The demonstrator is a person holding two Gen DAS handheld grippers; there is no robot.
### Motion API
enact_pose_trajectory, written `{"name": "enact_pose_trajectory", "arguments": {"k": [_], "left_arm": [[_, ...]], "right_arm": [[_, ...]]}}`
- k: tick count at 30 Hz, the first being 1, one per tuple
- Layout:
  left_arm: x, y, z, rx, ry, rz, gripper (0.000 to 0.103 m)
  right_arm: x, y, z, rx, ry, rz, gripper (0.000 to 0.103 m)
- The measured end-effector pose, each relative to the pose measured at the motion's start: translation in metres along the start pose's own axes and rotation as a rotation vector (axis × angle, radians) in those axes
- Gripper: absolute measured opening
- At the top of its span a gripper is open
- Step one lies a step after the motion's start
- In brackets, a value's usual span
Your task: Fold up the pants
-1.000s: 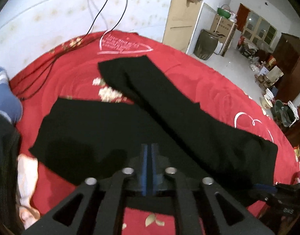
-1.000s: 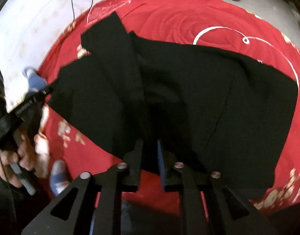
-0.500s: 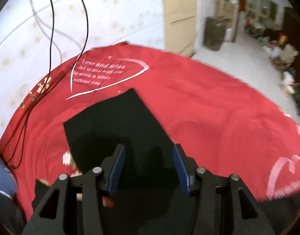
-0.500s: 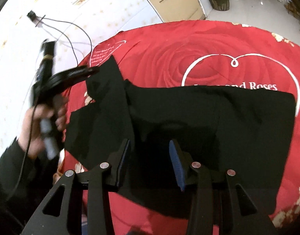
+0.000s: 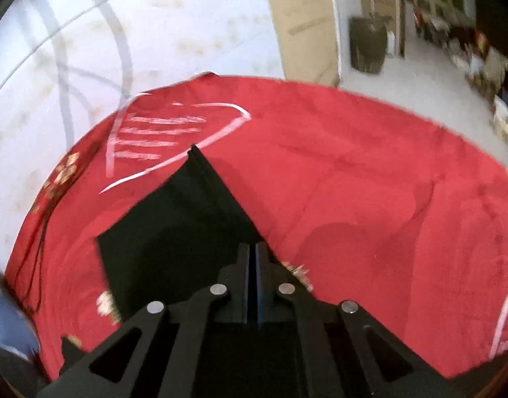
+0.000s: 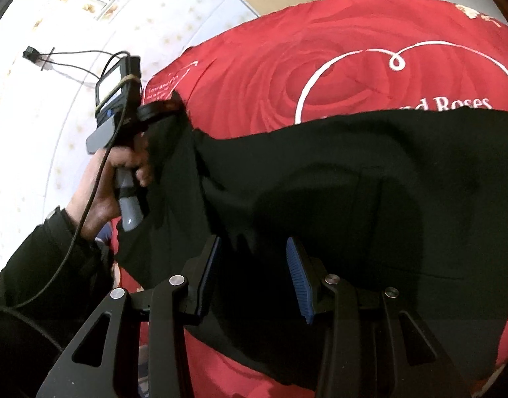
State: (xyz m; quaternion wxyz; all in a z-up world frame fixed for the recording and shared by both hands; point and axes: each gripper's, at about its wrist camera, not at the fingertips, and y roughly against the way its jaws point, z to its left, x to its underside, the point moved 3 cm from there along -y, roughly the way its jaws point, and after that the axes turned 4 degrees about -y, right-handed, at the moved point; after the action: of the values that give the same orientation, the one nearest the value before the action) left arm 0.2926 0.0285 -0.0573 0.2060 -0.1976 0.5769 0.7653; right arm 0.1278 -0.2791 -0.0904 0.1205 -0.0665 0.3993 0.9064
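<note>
The left hand-held gripper [image 5: 253,265] has just been closed: half a second ago its jaws stood wide over the end of a trouser leg, and now they are pressed together on the black pants [image 5: 174,229], with the cloth drawn up to a peak at the hem. From this it is judged that a leg end has been pinched for the next fold. The right hand-held gripper [image 6: 252,275] is held partly open, its blue pads [image 6: 297,278] apart above the dark cloth; nothing is seen clamped between them.

The pants are spread on the red bedspread [image 5: 370,179], the gripped leg reaching toward the bed's far corner by the printed white heart, the wider part lying across the near edge. Only in the right wrist view are the left hand [image 6: 121,172], its sleeve and the trailing cable [image 6: 88,212] shown, along with the full breadth of the garment. Only the left wrist view shows the closed jaws from behind.
</note>
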Motion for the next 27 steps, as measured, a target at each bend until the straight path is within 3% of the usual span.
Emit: {"name": "enact_pose_trajectory", "arguments": {"k": [5,10,16,21,22,26,27], "left_arm": [[0.036,0.082,0.073,0.025,0.159,-0.114,0.004],[0.109,0.121,0.129,0.021,0.297,-0.097,0.004],[0.188,0.112,0.173,-0.006,0.482,0.045,0.004],[0.224,0.088,0.183,-0.057,0.56,0.163,0.001],[0.23,0.088,0.189,-0.068,0.584,0.173,0.001],[0.237,0.091,0.203,0.007,0.706,0.136,0.001],[0.237,0.091,0.205,0.028,0.731,0.122,0.002]], "right_arm": [[-0.003,0.012,-0.005,0.002,-0.018,-0.056,0.042],[-0.001,0.016,-0.001,0.024,0.008,-0.068,0.042],[0.012,0.026,0.015,0.078,0.048,-0.046,0.042],[0.032,0.024,0.02,0.124,0.034,0.004,0.042],[0.036,0.023,0.021,0.137,0.036,0.01,0.042],[0.042,0.024,0.022,0.162,0.047,0.023,0.043],[0.043,0.023,0.024,0.167,0.061,0.03,0.052]]}}
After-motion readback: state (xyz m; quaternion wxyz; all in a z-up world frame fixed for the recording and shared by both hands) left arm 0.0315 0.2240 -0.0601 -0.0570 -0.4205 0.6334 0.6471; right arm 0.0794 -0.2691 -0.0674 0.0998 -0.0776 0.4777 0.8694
